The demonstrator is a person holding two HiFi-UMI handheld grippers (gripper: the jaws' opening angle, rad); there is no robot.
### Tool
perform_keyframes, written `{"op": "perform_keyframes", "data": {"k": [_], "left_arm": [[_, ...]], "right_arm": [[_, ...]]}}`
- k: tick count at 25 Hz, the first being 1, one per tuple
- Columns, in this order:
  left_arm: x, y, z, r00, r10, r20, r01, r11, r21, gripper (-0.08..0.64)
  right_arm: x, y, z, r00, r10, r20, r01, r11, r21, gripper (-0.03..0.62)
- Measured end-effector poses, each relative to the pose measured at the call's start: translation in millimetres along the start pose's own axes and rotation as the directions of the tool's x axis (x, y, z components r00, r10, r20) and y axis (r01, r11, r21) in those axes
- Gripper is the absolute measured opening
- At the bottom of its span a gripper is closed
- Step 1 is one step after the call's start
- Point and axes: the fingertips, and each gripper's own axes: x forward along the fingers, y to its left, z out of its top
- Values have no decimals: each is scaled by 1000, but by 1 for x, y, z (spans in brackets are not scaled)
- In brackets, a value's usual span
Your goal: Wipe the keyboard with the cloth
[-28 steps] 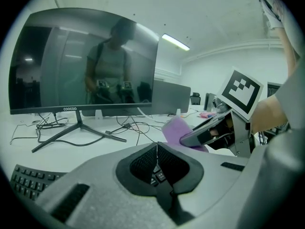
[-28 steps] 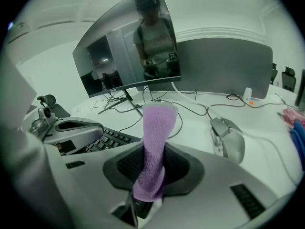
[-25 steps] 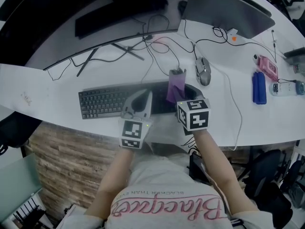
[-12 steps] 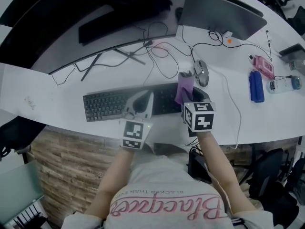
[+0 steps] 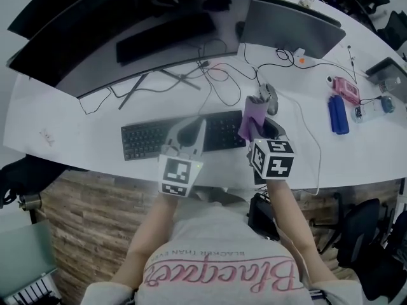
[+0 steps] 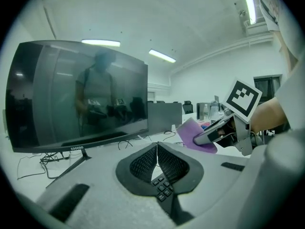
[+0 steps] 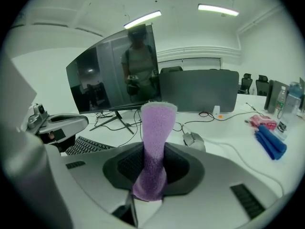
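Monitor [image 6: 76, 99] bezel reads "coocaa". Left claw [image 6: 157, 149] pressed together, nothing in it, over mid part of black keyboard [image 5: 146, 138]. Right claw [image 7: 151, 168] pinching purple cloth [image 7: 155, 132]; cloth stands upright above keyboard's right end. Mouse [image 5: 269, 98] just beyond; cables [image 5: 216, 81] loose btw monitor stand & keyboard on white counter [image 5: 70, 122].
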Motion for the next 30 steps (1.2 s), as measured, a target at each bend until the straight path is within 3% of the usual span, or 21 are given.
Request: {"op": "perform_keyframes", "data": {"k": [13,23,30], "left_arm": [[-43,18,18,997,16,75,-17,1000,1,5],[-71,52,16,994,55,91,-54,998,-14,5],[-98,83,5,990,113,88,-110,993,-45,5]], "right_arm": [[-34,52,12,992,38,116,-38,999,-3,91],[-29,112,21,981,136,136,-131,990,-43,91],[-23,162,29,960,234,153,-226,972,-72,91]]}}
